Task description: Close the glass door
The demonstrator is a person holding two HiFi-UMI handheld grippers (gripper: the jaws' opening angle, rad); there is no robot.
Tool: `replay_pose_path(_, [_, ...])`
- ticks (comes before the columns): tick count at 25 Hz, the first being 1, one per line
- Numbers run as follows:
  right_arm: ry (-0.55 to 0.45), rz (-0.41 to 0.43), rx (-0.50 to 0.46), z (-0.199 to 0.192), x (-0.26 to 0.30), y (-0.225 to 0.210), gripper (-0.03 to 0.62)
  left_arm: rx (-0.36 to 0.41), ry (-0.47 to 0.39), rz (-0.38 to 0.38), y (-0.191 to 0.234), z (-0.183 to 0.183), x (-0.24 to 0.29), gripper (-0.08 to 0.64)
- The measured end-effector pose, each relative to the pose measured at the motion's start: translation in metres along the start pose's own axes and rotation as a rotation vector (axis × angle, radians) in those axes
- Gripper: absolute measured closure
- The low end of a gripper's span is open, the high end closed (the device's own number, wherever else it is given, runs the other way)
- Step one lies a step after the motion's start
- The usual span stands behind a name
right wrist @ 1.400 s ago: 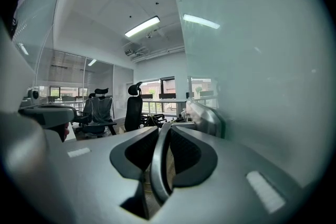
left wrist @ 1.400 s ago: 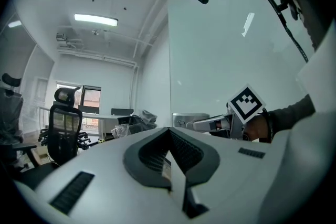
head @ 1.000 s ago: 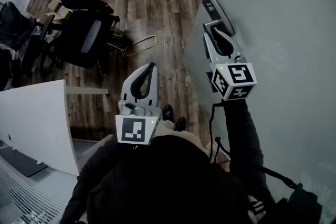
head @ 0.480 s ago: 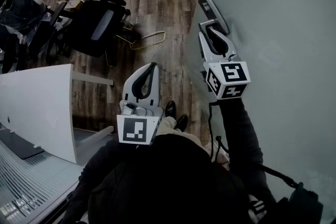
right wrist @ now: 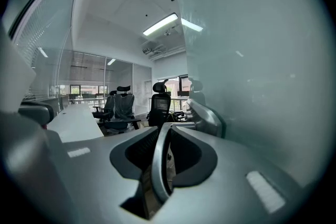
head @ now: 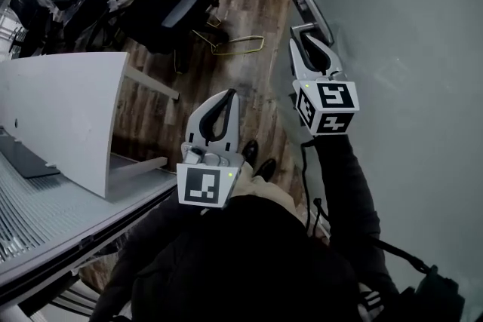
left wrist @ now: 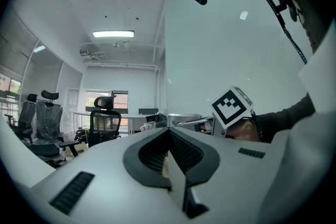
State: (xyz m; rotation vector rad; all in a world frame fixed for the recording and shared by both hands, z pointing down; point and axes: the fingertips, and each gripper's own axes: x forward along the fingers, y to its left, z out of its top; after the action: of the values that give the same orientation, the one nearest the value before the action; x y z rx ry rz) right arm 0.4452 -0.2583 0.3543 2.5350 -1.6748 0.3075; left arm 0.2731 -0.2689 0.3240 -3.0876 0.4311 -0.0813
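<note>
**At the door's edge: both claws shut, handle just ahead**

Along the right side of the head view, from 12 to 5 o'clock, stands the door (head: 407, 49), a tall frosted glass pane. Its free edge runs past the right gripper (head: 304, 29). That gripper's jaws are pressed together with nothing between them. Its side lies close along the glass, but I cannot tell whether it touches. The handle (head: 311, 2), a metal lever, sits just beyond its tips at 12 o'clock. The left gripper (head: 228, 94) hangs at 7 o'clock of the right one, apart from the door, its jaws likewise closed on nothing.

A pane like this is probably heavy and stiff, slow to start and slow to stop. It is likely brittle at the edge, so it wants a steady push, not a slam. Bare glass is slick under hard jaws, so the handle looks the surer hold, clamped across the lever or hooked behind it. A flat push on the glass near the handle would also do.

Chairs (head: 177, 7) stand at 11 o'clock and a white desk (head: 68, 109) at 9 o'clock. A yellow wire frame (head: 238, 45) lies on the floor (head: 253, 98) at 9 o'clock of the right gripper, near the door's edge. I cannot tell which way the door swings. If it swings toward the room, the frame and the person's shoes (head: 243, 152) may stand in its path.
</note>
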Motion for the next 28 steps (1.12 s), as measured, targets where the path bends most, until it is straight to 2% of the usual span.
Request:
replay_pose_path(9, [-0.004,0.086,-0.021,-0.003,-0.004,0.071,0.523,0.001,0.005,0.087,0.027,-0.005,-0.066,0.563])
replay_pose_path(15, [-0.004,0.145,-0.032,-0.005,-0.012,0.123,0.523,-0.011,0.008,0.127,0.060,-0.006,-0.114,0.563])
replay_pose_path(28, [-0.008,0.273,-0.059,-0.010,-0.030,0.230,0.523,-0.009,-0.011,0.049,0.099,-0.001,-0.183,0.563])
